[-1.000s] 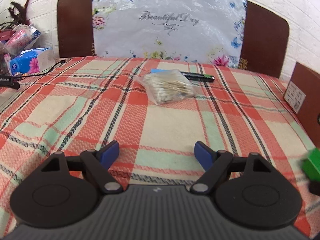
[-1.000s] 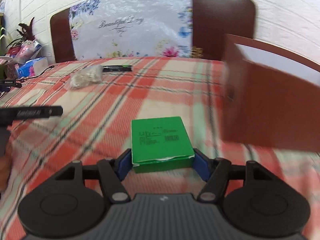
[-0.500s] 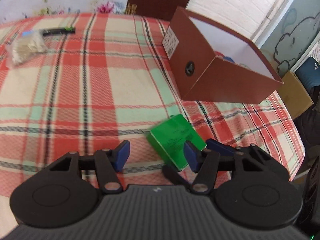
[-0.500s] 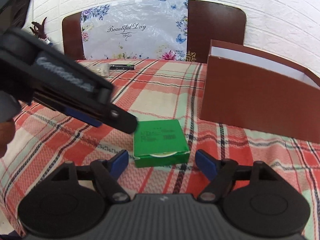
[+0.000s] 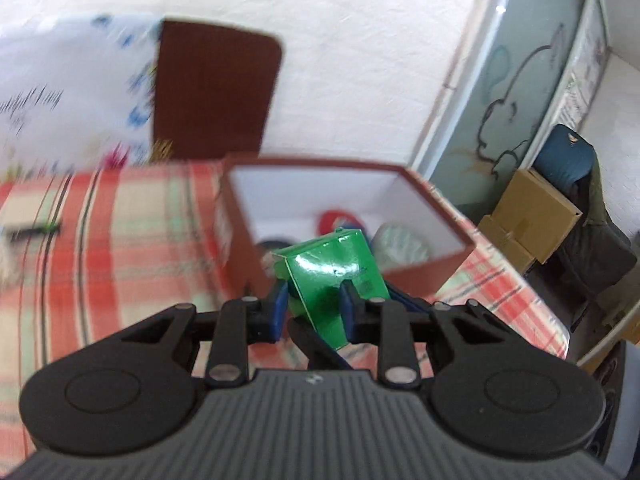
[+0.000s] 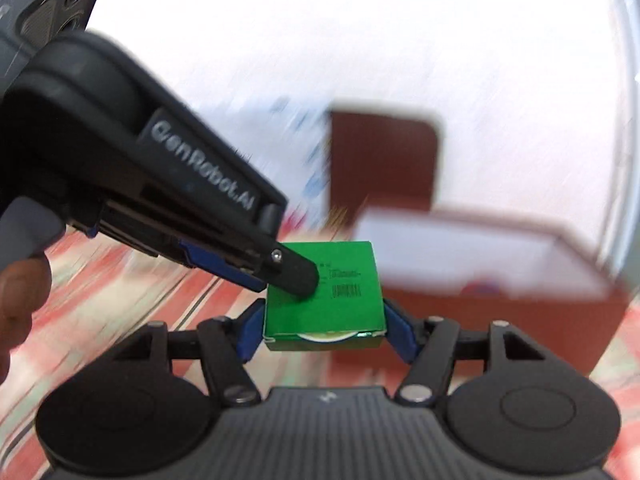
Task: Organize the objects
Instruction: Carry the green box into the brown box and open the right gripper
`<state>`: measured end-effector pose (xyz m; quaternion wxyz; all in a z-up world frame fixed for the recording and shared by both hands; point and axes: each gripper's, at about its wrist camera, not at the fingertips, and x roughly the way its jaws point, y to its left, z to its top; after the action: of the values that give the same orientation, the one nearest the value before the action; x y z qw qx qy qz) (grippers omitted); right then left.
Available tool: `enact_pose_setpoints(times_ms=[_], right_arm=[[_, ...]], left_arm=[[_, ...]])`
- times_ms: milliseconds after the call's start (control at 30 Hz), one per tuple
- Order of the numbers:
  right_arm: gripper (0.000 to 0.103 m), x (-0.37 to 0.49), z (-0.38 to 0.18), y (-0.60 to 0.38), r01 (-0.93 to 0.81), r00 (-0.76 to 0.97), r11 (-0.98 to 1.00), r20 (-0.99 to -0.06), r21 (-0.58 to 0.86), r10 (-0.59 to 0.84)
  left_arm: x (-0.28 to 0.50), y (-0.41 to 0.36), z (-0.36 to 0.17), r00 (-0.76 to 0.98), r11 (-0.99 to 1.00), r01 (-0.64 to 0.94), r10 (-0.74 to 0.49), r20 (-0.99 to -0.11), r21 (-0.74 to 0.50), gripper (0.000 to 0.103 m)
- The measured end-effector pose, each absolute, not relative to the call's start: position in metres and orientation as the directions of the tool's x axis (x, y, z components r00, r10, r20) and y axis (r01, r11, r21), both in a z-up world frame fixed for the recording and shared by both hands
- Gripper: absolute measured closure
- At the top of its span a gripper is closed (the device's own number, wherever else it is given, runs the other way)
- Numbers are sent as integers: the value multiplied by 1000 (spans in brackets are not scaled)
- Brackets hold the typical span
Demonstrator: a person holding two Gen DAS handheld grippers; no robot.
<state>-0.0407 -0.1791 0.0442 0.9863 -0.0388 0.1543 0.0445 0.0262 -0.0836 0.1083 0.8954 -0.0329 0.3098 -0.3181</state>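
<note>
Your left gripper (image 5: 313,306) and right gripper (image 6: 324,330) both clamp the green box (image 5: 334,266), having just closed on it; it now hangs lifted off the cloth (image 5: 112,248), near the brown box (image 5: 434,258).

Bed (image 5: 120,240) covered in red, green and cream plaid. Open brown box (image 5: 432,264) with white inside resting on it toward the far right corner. Dark pen-like thing (image 5: 34,229), blurred, lying far left.
</note>
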Motion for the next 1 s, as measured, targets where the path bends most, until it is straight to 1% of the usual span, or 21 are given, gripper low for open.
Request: enact_pose_setpoints(times_ms=[33,100,133,167,200,233,267,300,333,367,400,467,567,633,667,700,733,800,867,900,1000], right_arm=[[41,-35,51,-187,-72,959,995,-279,-74,49],[41,-21,59,-205,-24,966,998,-258,-66,6],[41,-11,62,-214,-2,967,999,-255,-53,-12],[38,0,64,-223,16,967,999,-254,-46,-28],[32,14,64,-229,25,966,998,-256,-51,-38],[24,29,62,-233,28,964,997,-263,-73,-47],[19,46,56,-236,49,959,993,-272,-112,-78],[25,57,51,-238,80,951,986,-285,-146,-119],[28,63,47,-241,101,941,983,-307,-153,-145],[27,61,46,-247,99,939,988,-319,-115,-131],[24,53,46,-255,90,944,994,-312,-58,-104],[23,35,45,-265,107,949,994,-297,1,-102],[24,7,45,-277,151,947,984,-300,93,-117],[24,-10,48,-286,162,948,973,-301,163,-107],[24,-17,50,-288,166,948,970,-299,175,-108],[22,-23,53,-289,170,948,969,-298,177,-112],[21,-29,55,-290,169,946,972,-303,165,-113],[17,-40,59,-288,172,946,973,-301,153,-120],[17,-45,65,-287,172,945,974,-305,149,-120],[17,-47,64,-288,171,943,974,-311,146,-119],[17,-58,63,-281,182,933,974,-336,134,-128]], left_arm=[[32,-94,112,604,790,560,-596,-529,-250,73],[47,-121,116,617,787,579,-594,-517,-213,71],[56,-135,116,630,792,580,-584,-512,-191,69],[65,-146,114,647,800,576,-572,-504,-167,61],[71,-157,111,677,820,557,-538,-501,-128,55],[75,-166,108,710,850,521,-483,-512,-79,55],[79,-171,106,728,872,488,-434,-531,-43,55],[79,-170,104,730,882,471,-413,-545,-37,55],[77,-163,104,720,877,476,-428,-546,-60,55],[73,-158,103,717,872,485,-441,-540,-68,50],[68,-153,102,726,875,482,-433,-535,-55,45],[60,-147,102,756,897,443,-374,-537,-2,42],[48,-137,101,747,907,422,-352,-564,-7,41],[37,-134,99,748,911,413,-339,-571,0,34],[31,-130,100,760,916,402,-332,-559,2,29],[24,-128,100,772,921,390,-322,-548,9,24],[18,-125,101,776,922,387,-317,-544,14,23],[9,-121,104,777,920,392,-316,-545,26,23],[0,-117,106,790,922,385,-305,-532,44,23],[-4,-115,106,798,925,377,-295,-525,53,20],[-15,-106,107,805,929,367,-294,-514,43,18]])
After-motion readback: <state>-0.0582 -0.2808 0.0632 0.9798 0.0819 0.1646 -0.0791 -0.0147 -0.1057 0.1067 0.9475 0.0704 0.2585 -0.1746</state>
